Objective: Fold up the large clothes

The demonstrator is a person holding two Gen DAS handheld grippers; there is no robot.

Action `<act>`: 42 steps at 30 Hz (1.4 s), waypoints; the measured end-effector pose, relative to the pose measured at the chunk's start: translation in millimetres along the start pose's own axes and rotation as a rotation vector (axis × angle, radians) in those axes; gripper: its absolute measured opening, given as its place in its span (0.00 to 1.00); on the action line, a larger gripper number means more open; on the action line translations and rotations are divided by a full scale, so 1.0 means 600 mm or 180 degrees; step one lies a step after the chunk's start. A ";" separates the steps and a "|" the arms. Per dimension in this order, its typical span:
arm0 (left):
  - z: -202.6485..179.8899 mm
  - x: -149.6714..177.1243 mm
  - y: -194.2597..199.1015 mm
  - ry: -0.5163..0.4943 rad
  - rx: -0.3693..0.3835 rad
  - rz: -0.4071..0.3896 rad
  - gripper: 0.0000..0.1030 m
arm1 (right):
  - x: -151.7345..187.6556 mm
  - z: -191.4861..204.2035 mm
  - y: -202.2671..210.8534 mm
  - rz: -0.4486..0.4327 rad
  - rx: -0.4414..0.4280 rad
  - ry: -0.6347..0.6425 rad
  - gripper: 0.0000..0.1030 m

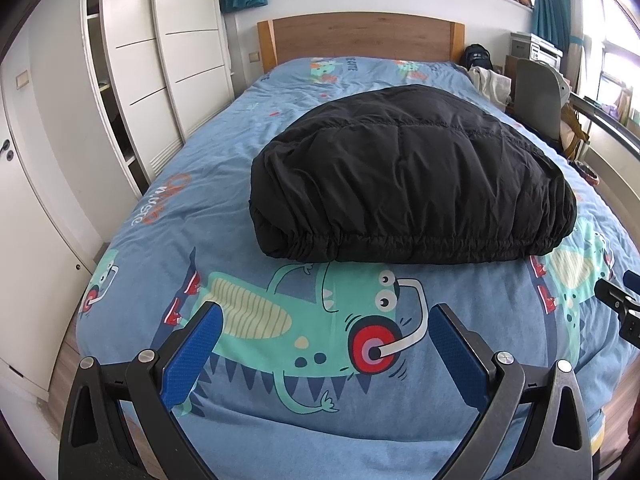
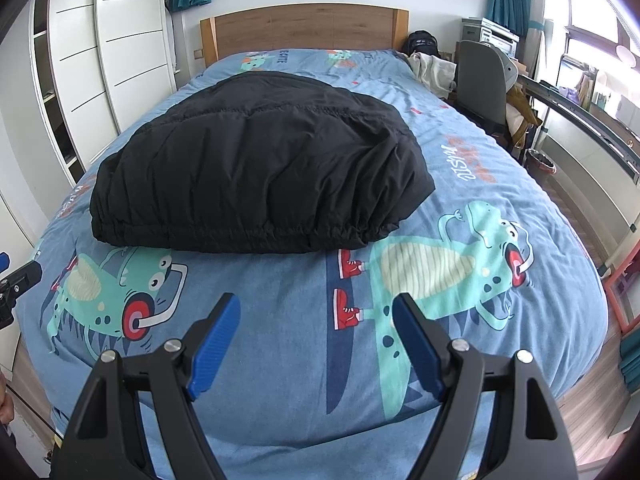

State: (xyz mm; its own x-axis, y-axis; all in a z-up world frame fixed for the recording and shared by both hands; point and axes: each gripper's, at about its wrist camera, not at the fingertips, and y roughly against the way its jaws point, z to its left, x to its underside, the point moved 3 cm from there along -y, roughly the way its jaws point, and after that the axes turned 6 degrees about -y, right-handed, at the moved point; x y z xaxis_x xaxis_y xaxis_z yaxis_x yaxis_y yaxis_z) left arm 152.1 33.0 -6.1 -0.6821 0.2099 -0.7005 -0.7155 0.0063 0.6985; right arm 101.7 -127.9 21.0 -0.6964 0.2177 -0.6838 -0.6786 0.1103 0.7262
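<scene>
Black padded jacket (image 1: 408,176) lies mid-bed (image 1: 248,128), already folded into compact bundle. Your left tongs (image 1: 325,326) and right tongs (image 2: 318,320) spread, empty, near foot. Judged: folding nearly done; next, tidy elastic hem or stop.

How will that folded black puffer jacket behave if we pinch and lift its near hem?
The black puffer jacket will probably be floppy: its quilted shell is creased and sags over the bed, so unsupported layers would likely droop and unfold. It looks puffy, so likely light for its bulk. The smooth shell may slip; the gathered elastic hem seems the firmer grip.
</scene>
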 end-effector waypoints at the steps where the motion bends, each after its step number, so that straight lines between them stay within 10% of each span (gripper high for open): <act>1: -0.001 0.000 0.000 -0.0004 -0.0003 -0.0002 0.98 | 0.000 0.000 0.000 0.0000 0.0003 0.0002 0.75; 42: 0.007 0.013 -0.004 0.0042 0.0027 0.0058 0.98 | 0.012 -0.001 0.002 -0.0007 -0.0001 0.0071 0.75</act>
State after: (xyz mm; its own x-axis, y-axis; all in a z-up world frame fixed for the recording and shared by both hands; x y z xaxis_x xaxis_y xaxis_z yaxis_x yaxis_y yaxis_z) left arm 149.1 38.7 -12.6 -0.6969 0.1972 -0.6896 -0.7018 0.0110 0.7123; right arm 96.0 -127.0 16.9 -0.7001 0.1957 -0.6868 -0.6801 0.1105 0.7247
